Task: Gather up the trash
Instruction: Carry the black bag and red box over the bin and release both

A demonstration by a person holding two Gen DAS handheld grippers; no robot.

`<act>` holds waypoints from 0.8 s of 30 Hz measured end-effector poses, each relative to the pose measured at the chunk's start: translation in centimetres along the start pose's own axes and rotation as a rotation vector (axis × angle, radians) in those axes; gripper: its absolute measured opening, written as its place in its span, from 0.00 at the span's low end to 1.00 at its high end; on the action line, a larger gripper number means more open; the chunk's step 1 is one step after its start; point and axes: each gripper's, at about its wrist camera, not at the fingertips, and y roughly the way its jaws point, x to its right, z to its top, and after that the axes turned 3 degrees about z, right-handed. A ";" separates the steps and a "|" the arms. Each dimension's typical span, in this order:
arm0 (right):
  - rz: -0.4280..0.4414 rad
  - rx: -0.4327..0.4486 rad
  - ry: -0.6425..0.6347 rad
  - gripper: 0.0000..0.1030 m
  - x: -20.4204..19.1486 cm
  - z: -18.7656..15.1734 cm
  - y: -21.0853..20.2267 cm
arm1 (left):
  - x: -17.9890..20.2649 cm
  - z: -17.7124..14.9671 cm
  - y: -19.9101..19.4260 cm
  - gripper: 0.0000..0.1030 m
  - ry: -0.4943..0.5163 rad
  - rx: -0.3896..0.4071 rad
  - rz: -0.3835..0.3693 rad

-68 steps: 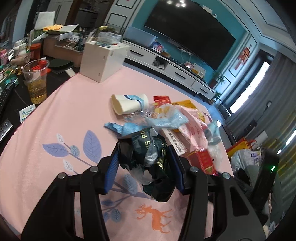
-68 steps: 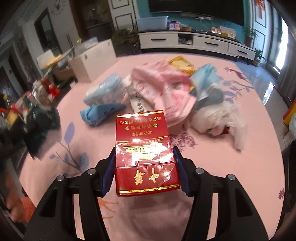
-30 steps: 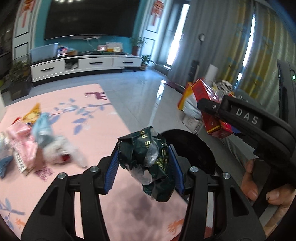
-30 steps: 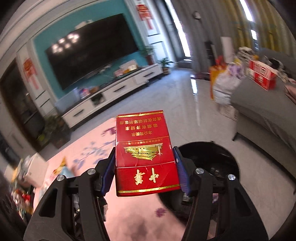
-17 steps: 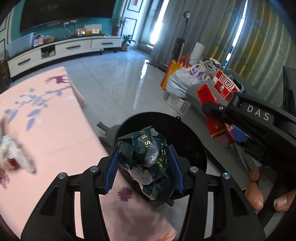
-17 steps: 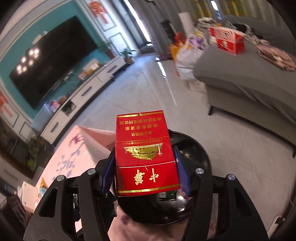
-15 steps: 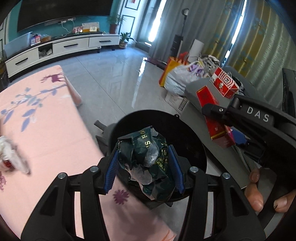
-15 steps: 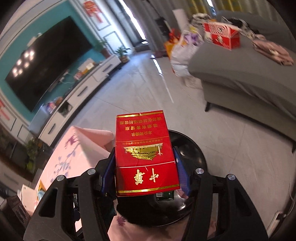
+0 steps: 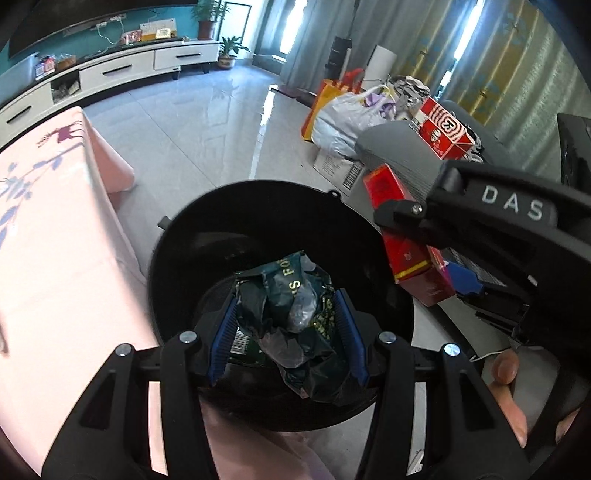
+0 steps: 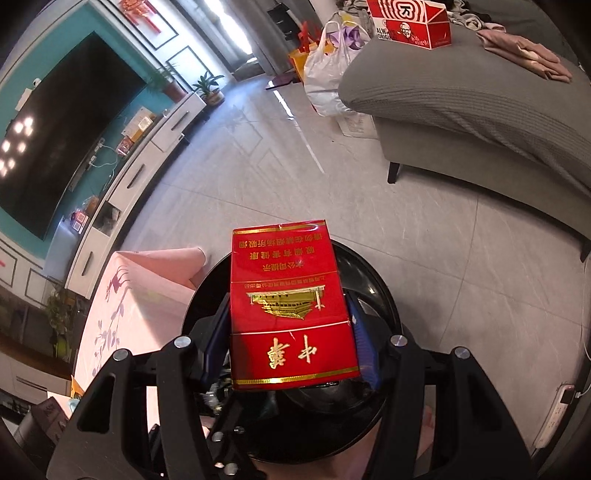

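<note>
1. the crumpled dark green wrapper sat pinched between the blue pads of the left gripper, which was closed tight on it, directly over the mouth of the black trash bin.
2. the red cigarette pack was clamped upright between the pads of the right gripper, its jaws drawn in against the pack's two sides, gold print facing the camera.
3. in the left wrist view the same pack and the right gripper hung above the bin's right rim, with part of the person's hand showing below it.
4. in the right wrist view the bin lay straight beneath the pack, mostly hidden behind it.
5. the bin stood on the grey tiled floor, just beside the edge of the pink tablecloth.
6. farther out were a grey sofa carrying a red and white box, a white plastic bag on the floor, and a white tv cabinet along the teal wall.
</note>
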 end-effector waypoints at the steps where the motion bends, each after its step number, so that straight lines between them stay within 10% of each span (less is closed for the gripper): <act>1: -0.002 -0.004 0.002 0.57 0.0 0.1 0.1 | 0.1 0.0 0.1 0.51 0.004 -0.002 -0.001; 13: -0.018 0.030 0.020 0.68 -0.2 0.4 -0.8 | -0.5 0.1 -1.9 0.85 0.001 0.058 -0.009; 24: 0.008 0.126 -0.077 0.78 -4.2 -0.8 -3.7 | -5.6 -1.2 -7.5 0.91 -0.110 0.123 0.020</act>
